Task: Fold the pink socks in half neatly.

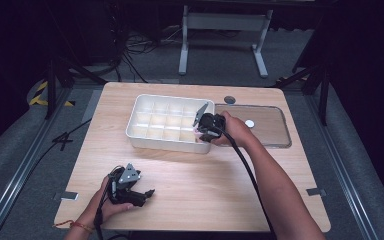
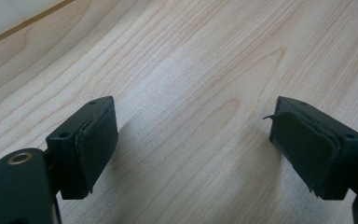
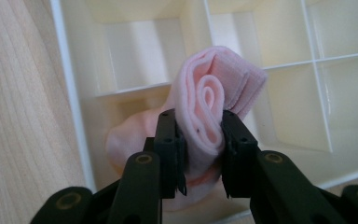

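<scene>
1. Near you, your left gripper (image 1: 130, 187) rests on the desk (image 1: 205, 175) with its jaws wide open and nothing between them; I think it is only waiting.
2. Farther, your right gripper (image 1: 206, 122) holds the rolled pink cloth (image 3: 209, 107); its jaws are closed on the roll from both sides, so the roll cannot unwind.
3. The cloth is over a near-right compartment of the white divided box (image 1: 145, 137), probably so that it fits in there.
4. At far right, the clear lid (image 1: 272, 130) lies flat beside the box, leaving the compartments free.
</scene>
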A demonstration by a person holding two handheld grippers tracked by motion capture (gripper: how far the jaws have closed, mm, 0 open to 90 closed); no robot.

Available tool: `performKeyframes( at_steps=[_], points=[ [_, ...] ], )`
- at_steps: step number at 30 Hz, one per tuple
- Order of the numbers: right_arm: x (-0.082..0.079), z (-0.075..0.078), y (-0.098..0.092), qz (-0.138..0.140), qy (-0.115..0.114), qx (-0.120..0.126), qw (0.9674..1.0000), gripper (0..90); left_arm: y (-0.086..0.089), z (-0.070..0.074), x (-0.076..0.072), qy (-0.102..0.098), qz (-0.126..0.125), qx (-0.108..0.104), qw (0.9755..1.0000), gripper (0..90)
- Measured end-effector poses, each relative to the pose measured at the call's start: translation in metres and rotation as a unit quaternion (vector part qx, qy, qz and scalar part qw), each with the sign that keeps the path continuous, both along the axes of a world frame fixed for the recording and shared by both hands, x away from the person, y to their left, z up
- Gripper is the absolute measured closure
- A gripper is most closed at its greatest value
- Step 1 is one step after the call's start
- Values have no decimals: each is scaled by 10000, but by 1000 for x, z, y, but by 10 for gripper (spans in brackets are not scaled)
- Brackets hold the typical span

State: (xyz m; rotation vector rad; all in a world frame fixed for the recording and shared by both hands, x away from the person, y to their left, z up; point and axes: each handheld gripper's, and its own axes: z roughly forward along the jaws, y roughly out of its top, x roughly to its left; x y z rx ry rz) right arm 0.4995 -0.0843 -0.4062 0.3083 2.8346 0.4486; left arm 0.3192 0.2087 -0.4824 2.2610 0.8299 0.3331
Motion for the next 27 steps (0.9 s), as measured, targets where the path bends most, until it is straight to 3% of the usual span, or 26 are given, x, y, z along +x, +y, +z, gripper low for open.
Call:
performKeyframes(
  at_steps=[1, 12, 20, 24, 27],
  points=[
    [1, -1, 3, 56, 66, -135, 9999, 717, 0, 0, 0, 0, 5, -2, 10000, 154],
    [6, -10, 8, 53, 374, -362, 9986, 721, 0, 0, -1, 7, 37, -22, 10000, 156],
    [10, -11, 7, -34, 563, -277, 9980, 702, 0, 0, -1, 8, 35, -18, 10000, 156],
    [10, -6, 5, -75, 673, -242, 9974, 633, 0, 0, -1, 6, 35, -17, 10000, 156],
    [11, -1, -1, -195, 755, -84, 9969, 574, 0, 0, -1, 7, 42, -31, 10000, 156]
  ],
)
